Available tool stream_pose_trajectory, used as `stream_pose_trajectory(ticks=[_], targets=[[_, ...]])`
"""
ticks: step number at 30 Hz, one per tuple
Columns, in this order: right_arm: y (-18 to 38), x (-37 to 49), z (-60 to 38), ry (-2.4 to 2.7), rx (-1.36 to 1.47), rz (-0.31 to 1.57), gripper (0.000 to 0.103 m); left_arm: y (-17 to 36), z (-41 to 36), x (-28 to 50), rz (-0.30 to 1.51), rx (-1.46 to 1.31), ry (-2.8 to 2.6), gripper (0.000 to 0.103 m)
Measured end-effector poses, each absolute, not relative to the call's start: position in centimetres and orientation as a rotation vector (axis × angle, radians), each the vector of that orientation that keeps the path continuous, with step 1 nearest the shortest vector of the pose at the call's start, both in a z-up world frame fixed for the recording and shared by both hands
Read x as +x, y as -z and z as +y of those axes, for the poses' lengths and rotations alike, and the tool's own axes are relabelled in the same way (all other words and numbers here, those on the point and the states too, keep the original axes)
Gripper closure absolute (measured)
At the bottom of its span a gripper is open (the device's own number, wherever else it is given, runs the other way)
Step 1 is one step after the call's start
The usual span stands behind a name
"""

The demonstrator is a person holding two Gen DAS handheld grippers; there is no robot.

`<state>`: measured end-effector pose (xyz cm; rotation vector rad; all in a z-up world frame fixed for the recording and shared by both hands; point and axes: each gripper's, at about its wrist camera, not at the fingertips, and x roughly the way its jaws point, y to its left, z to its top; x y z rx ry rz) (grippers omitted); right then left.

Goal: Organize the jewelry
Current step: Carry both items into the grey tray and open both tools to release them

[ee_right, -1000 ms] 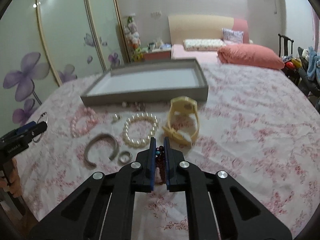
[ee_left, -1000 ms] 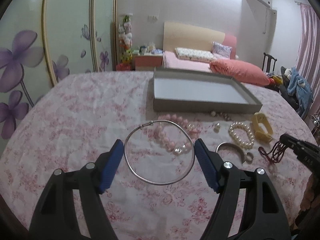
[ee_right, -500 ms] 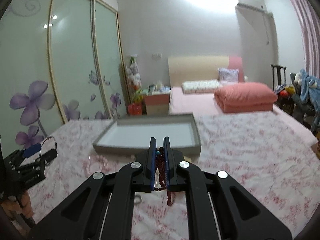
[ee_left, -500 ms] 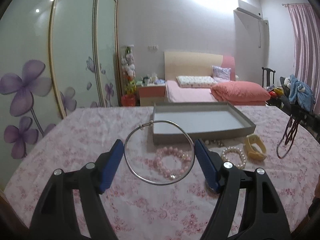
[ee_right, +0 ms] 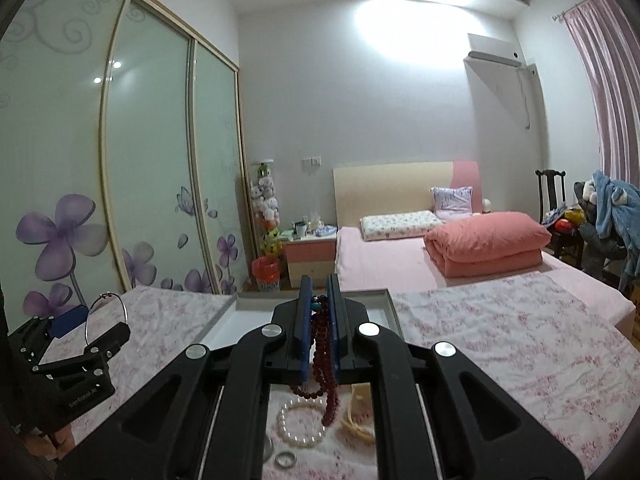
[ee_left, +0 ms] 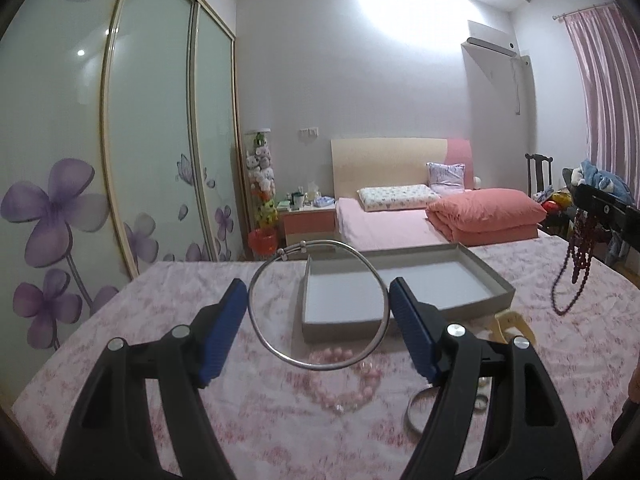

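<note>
While the left gripper [ee_left: 318,306] grips a silver bangle [ee_left: 319,306], the right gripper's [ee_right: 320,300] fingers [ee_right: 306,312], clamping dark beads [ee_right: 322,354], hide the tray [ee_right: 390,304].

Home bedroom: bed [ee_right: 400,248], wardrobe [ee_right: 152,168]

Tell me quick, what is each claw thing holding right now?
Left gripper: fingers closed on the silver bangle, held up off the table.
Right gripper: fingers closed on the dark red bead necklace, which dangles below.

I count one grey tray [ee_left: 404,318], one silver hoop [ee_left: 316,365], three beaded bracelets, one small ring [ee_right: 285,459], two grippers.
</note>
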<state>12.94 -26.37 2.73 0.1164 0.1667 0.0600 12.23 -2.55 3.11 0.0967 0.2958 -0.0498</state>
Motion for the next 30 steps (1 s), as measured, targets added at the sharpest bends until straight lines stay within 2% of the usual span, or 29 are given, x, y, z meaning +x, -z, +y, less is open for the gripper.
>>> stream_pose_trajectory(ticks=[17,21,30], targets=[[-2.3,22.2,-25.8,-0.03,0.136,0.157,0.095,-3.2,-6.9,23.2,0.296,0.089,0.056,0.032],[-1.1,25.4,-25.7,-0.037,0.163,0.222,0.095,-2.2,-8.0,26.5,0.334,0.084,0.076,0.032],[2.6,31.5,-25.7,-0.047,0.215,0.462,0.095,2.3,-8.6,33.2,0.555,0.05,0.113,0.032]])
